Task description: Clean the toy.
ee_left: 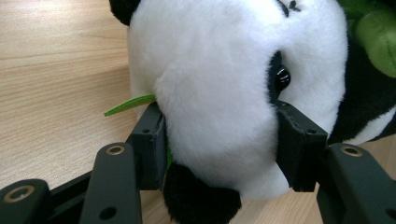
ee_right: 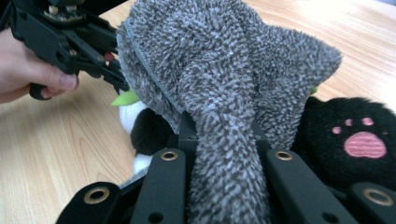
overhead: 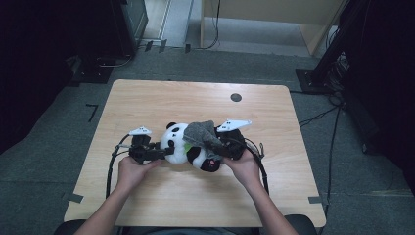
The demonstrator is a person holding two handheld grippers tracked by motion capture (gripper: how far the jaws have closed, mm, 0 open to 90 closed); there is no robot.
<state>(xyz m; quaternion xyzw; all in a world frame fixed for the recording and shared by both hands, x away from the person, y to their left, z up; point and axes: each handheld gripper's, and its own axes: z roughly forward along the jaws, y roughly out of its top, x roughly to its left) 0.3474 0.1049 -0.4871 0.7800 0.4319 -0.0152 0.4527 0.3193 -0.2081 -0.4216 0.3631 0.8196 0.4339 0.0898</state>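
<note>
A panda plush toy (overhead: 182, 143) is being kept at the centre of the high view on the counter (overhead: 147, 98); its white head is being clamped by the left gripper (ee_left: 219, 140). A grey fuzzy cloth (ee_right: 219, 84) is being pinched by the right gripper (ee_right: 224, 140) and draped over the panda's body, beside a pink-padded black paw (ee_right: 359, 142)

So the right tongs (ee_right: 225, 140) are clamped tight on a fuzzy grey cloth (ee_right: 224, 70), which bunches up between the jaws and drapes over a plush panda (ee_right: 345, 144). You can see the panda's black paw with pink pads (ee_right: 364, 143) on the right. Up in the left corner, a hand (ee_right: 28, 74) grips the left tongs (ee_right: 70, 37), right against the cloth. Light wooden desk (ee_right: 56, 140) underneath.
</note>
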